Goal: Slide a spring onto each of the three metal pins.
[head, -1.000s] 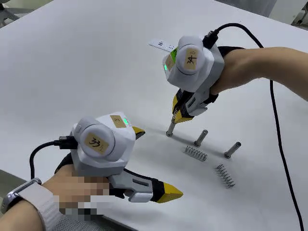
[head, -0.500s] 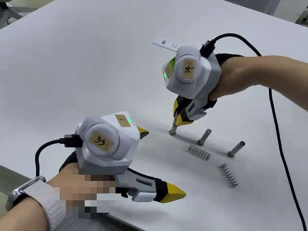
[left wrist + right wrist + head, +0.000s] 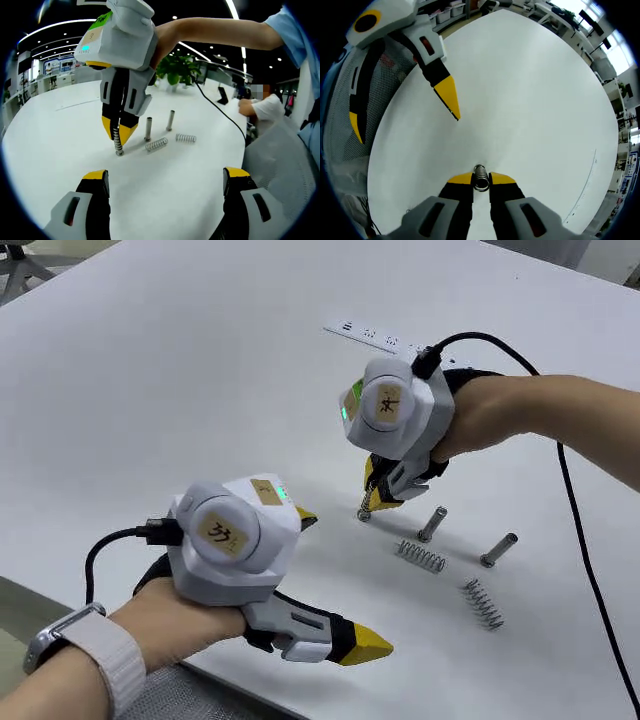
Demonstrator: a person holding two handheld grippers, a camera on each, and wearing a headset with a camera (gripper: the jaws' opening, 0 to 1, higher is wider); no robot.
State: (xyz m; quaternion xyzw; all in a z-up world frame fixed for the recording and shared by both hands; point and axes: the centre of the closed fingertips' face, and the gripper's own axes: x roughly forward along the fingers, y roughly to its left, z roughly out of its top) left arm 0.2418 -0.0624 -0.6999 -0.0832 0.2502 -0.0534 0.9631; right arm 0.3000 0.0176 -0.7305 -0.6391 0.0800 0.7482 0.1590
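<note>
Nipped narrow by the right gripper [image 3: 372,502] at its upper coils, the small steel coil spring [image 3: 117,139] sits over the leftmost short metal pin [image 3: 364,513], likely light, squashy and slippery, while the left gripper [image 3: 165,174] gapes wide, nearer.

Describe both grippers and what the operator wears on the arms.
The left gripper and right gripper match: rounded white housings, black jaws with yellow tips, a green light, a tan sticker with handwritten marks. A black cable leaves the back of each. White watch strap on the left wrist; light blue short sleeve on the right arm, forearms bare.
</note>
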